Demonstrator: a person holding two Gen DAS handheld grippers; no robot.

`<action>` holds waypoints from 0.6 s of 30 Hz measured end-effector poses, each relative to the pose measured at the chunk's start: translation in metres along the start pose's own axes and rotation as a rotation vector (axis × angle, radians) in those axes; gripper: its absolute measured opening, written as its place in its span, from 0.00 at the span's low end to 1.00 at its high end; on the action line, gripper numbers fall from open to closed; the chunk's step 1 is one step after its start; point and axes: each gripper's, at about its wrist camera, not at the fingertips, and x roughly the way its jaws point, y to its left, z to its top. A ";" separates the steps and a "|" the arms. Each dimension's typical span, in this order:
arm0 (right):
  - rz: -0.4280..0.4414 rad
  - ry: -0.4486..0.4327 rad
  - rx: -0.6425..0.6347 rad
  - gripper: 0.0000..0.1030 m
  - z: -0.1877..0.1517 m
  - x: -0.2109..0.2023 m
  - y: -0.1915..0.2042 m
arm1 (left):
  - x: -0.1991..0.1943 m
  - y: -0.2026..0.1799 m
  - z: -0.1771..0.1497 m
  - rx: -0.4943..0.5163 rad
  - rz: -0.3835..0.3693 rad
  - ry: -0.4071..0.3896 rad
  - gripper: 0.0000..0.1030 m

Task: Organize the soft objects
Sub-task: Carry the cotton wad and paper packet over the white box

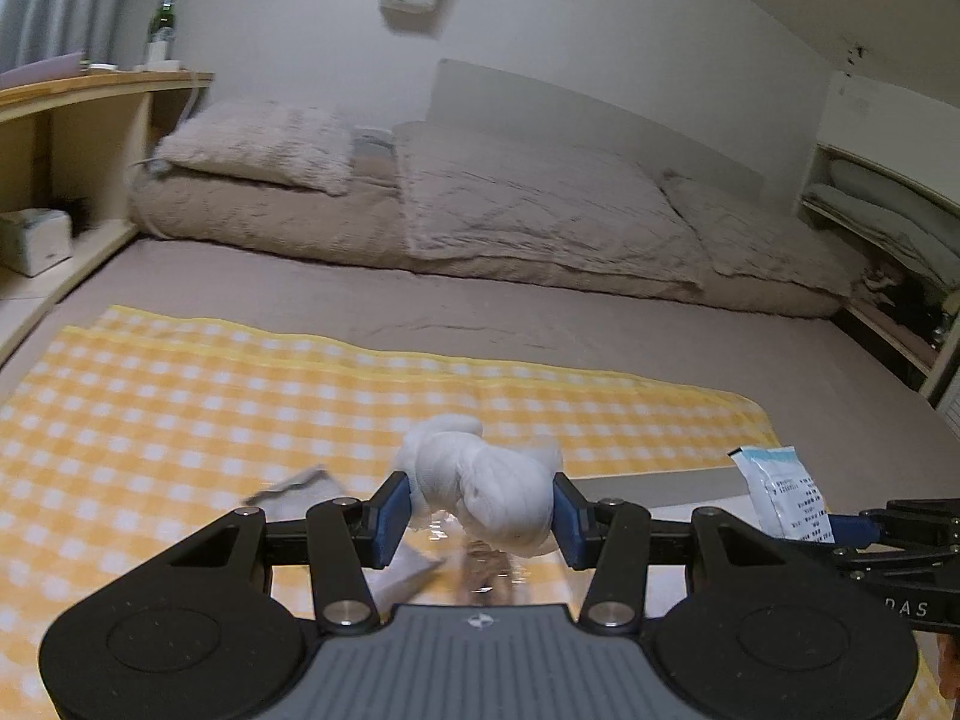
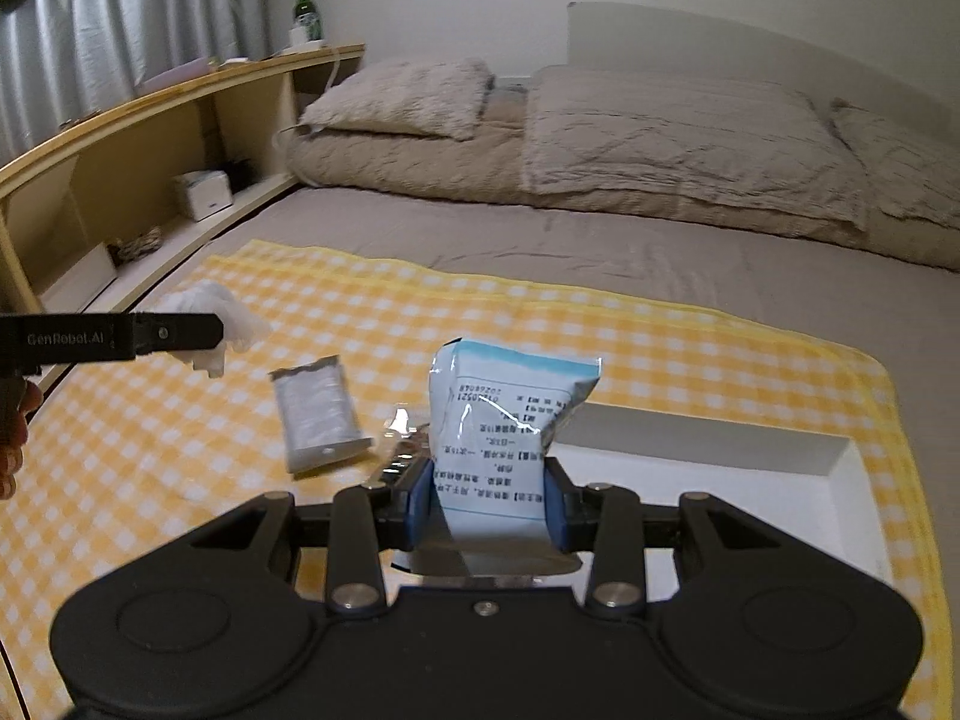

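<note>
Blue packet [image 2: 510, 426] beside white tray's rim [image 2: 708, 429].

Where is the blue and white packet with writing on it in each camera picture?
Left wrist view: the blue and white printed plastic packet is at the far right edge, held up by the right gripper.
Right wrist view: it stands at centre, pinched between the jaws.
Shared landmark: the yellow and white checked cloth under both, and the green glass bottle on the wooden shelf.
</note>
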 end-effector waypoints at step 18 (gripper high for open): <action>-0.125 0.032 0.092 0.38 -0.021 -0.010 -0.082 | 0.071 -0.098 -0.033 0.125 -0.193 0.134 0.49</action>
